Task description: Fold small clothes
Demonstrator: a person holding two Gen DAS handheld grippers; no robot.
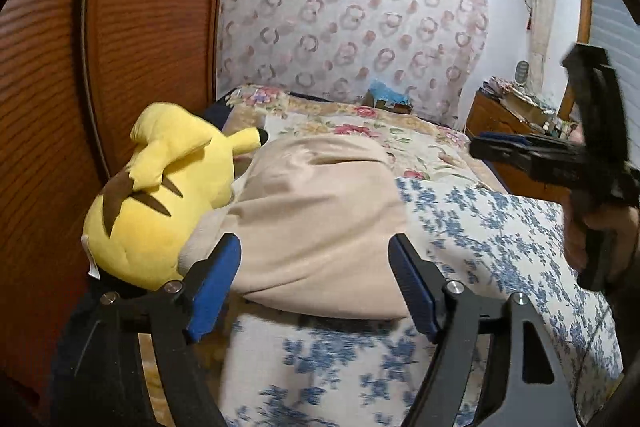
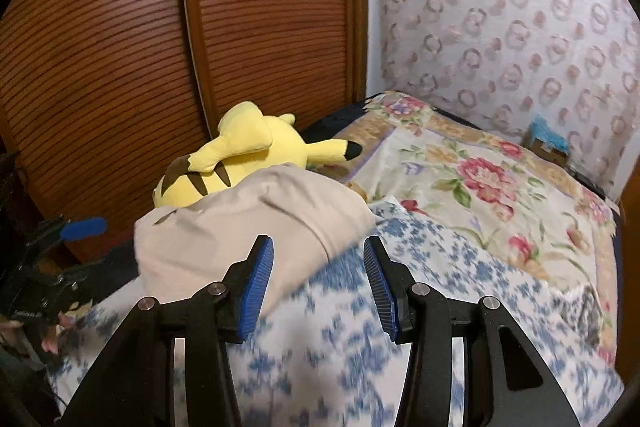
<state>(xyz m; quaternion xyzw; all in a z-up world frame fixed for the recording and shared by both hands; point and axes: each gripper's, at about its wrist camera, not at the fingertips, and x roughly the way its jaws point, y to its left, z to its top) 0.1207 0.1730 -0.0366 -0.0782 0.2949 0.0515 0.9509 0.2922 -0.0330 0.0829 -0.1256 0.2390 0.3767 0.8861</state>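
Observation:
A beige garment (image 1: 316,223) lies folded on the blue-flowered bedspread (image 1: 492,239), its left edge against a yellow plush toy. My left gripper (image 1: 316,251) is open and empty, its blue pads to either side of the garment's near edge, above it. My right gripper (image 2: 318,255) is open and empty, held above the garment's (image 2: 248,227) near right corner. The right gripper also shows at the right of the left wrist view (image 1: 484,147), held in a hand. The left gripper shows at the left edge of the right wrist view (image 2: 76,231).
A yellow plush toy (image 1: 160,195) lies at the bed's left side against a wooden slatted wardrobe (image 1: 132,39). A floral quilt (image 2: 472,175) covers the far bed. A blue box (image 2: 546,143) sits by the patterned headboard. A cluttered nightstand (image 1: 508,111) stands at the far right.

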